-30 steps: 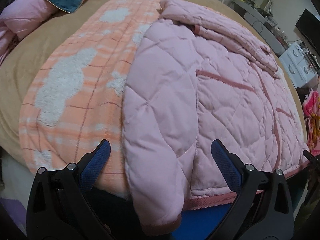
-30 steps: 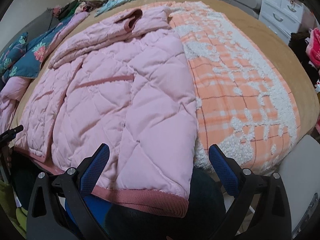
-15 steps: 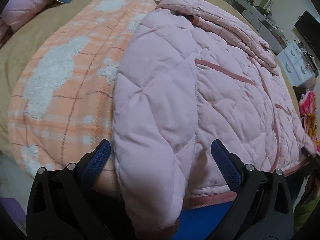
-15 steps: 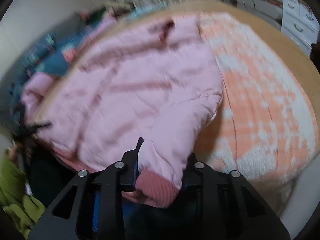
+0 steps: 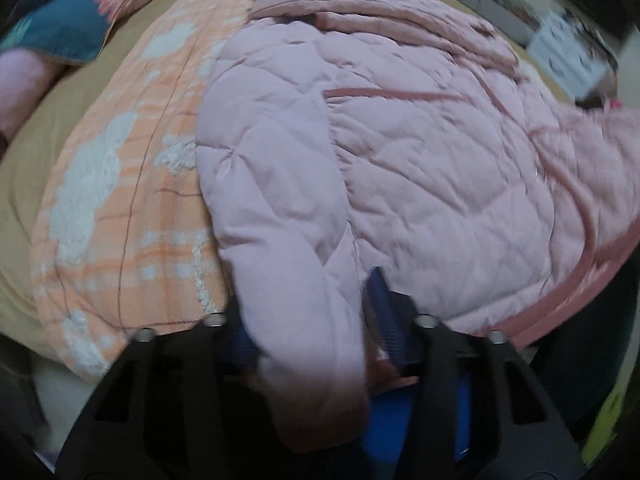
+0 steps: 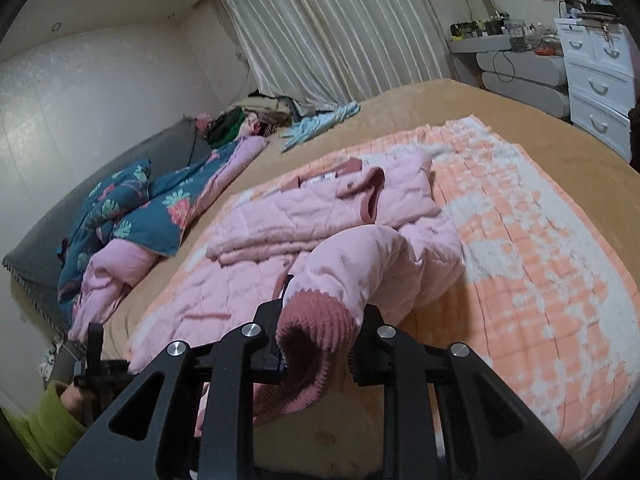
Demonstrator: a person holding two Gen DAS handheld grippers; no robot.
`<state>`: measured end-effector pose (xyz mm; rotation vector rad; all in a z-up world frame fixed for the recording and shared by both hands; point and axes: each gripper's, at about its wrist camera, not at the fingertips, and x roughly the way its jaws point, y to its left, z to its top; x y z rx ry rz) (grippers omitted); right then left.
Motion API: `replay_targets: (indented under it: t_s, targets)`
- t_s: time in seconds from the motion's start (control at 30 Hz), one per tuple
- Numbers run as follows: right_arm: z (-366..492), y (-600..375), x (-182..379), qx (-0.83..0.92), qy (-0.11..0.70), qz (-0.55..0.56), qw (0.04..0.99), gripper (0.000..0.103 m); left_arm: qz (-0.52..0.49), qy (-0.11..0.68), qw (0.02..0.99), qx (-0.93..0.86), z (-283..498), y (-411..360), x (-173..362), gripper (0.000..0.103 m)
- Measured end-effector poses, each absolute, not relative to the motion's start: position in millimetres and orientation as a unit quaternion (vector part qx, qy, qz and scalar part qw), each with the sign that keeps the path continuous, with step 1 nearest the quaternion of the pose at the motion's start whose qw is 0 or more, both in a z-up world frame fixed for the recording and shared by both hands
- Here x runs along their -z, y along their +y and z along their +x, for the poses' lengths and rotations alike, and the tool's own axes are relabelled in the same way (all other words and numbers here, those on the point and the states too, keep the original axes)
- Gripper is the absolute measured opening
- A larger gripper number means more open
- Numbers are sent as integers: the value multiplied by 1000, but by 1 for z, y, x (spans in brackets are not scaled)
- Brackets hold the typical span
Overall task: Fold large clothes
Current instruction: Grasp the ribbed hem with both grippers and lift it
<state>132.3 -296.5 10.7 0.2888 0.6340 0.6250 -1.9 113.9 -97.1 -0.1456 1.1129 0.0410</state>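
Lying across the room: a wide bed [image 6: 460, 96] under a tan cover, backed by pale striped curtains [image 6: 332, 36], with a white dresser [image 6: 600, 76] standing at the far right. Spreading over the tan cover: an orange-and-white checked blanket [image 6: 532, 248], fluffy white patches running through it. Bunching along the left side of the bed: a teal floral quilt [image 6: 132, 208] with a pink lining.

Resting on the checked blanket: the pink quilted jacket [image 5: 420, 168], laid flat, darker pink trim running along its hem and pocket lines, one sleeve already lying folded across the top. Rising off the jacket near the bed's front edge: the other sleeve [image 6: 360, 264], arching up with its ribbed dark pink cuff [image 6: 316, 320] hanging open toward the camera.

Closing on that cuff: the right gripper [image 6: 320, 344], black jaws narrowing with the ribbed fabric pinched between them. Closing on the opposite sleeve [image 5: 292, 280], near its end: the left gripper [image 5: 308, 320], blue pads [image 5: 388, 320] squeezing in on the padded fabric, the picture blurring there. Showing at the lower left of the right wrist view: a hand in a green sleeve [image 6: 44, 420].
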Motion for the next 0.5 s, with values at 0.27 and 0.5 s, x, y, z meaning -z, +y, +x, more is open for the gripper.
replay_targets:
  t_s: [0.27,0.5]
  targets:
    - [145,-296,-16,-296,287,144,899,20,-66,487,871,-2,5,117,70,10]
    - [153,-297,-22,-293,278,157,901,20,-98,437,894,6,26,123,34,9]
